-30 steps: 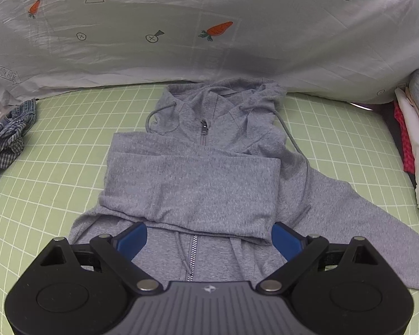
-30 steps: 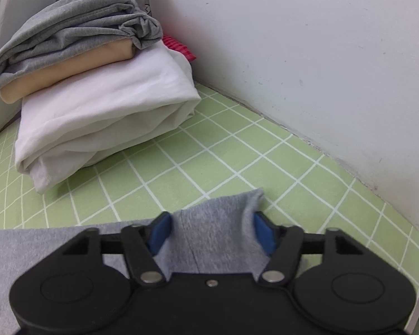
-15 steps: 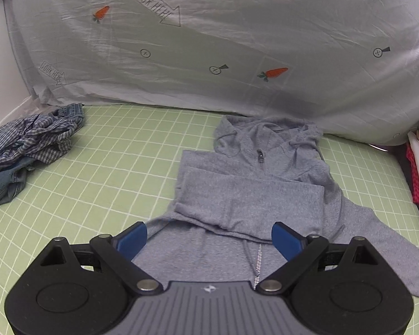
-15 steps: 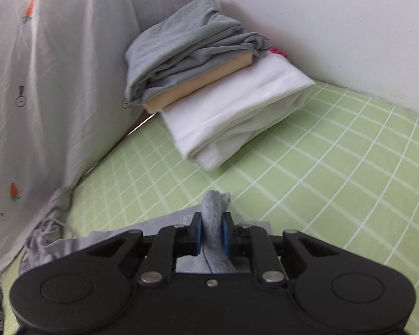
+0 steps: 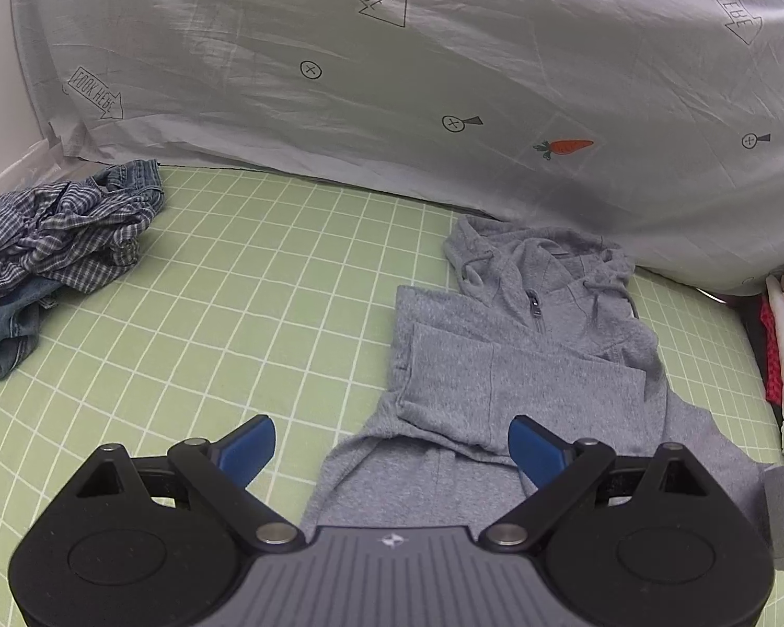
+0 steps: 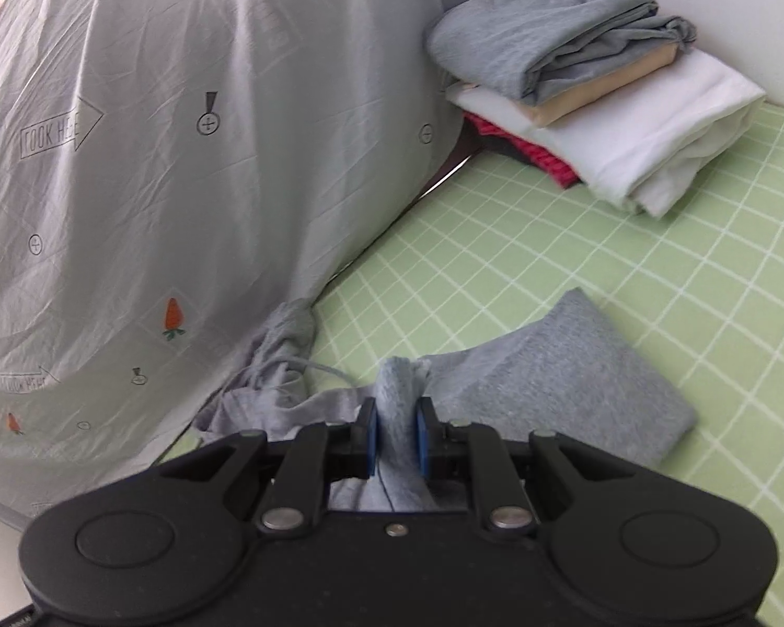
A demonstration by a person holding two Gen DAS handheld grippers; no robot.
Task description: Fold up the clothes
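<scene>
A grey zip hoodie [image 5: 528, 360] lies flat on the green grid mat, hood toward the back sheet, one sleeve folded across its chest. My left gripper [image 5: 389, 449] is open and empty, hovering over the hoodie's lower left hem. My right gripper [image 6: 396, 431] is shut on the cuff of the hoodie's other sleeve [image 6: 564, 392], lifting it so the sleeve doubles over on the mat. The hood and drawstring [image 6: 287, 355] show at the left of the right wrist view.
A crumpled blue plaid shirt and jeans [image 5: 52, 240] lie at the far left. A stack of folded clothes [image 6: 601, 78] sits at the back right by the white wall. A grey carrot-print sheet [image 5: 444, 78] hangs along the back.
My right gripper closed on the sleeve cuff and carried it up and left toward the hoodie body. My left gripper drew back and swung left, still open.
</scene>
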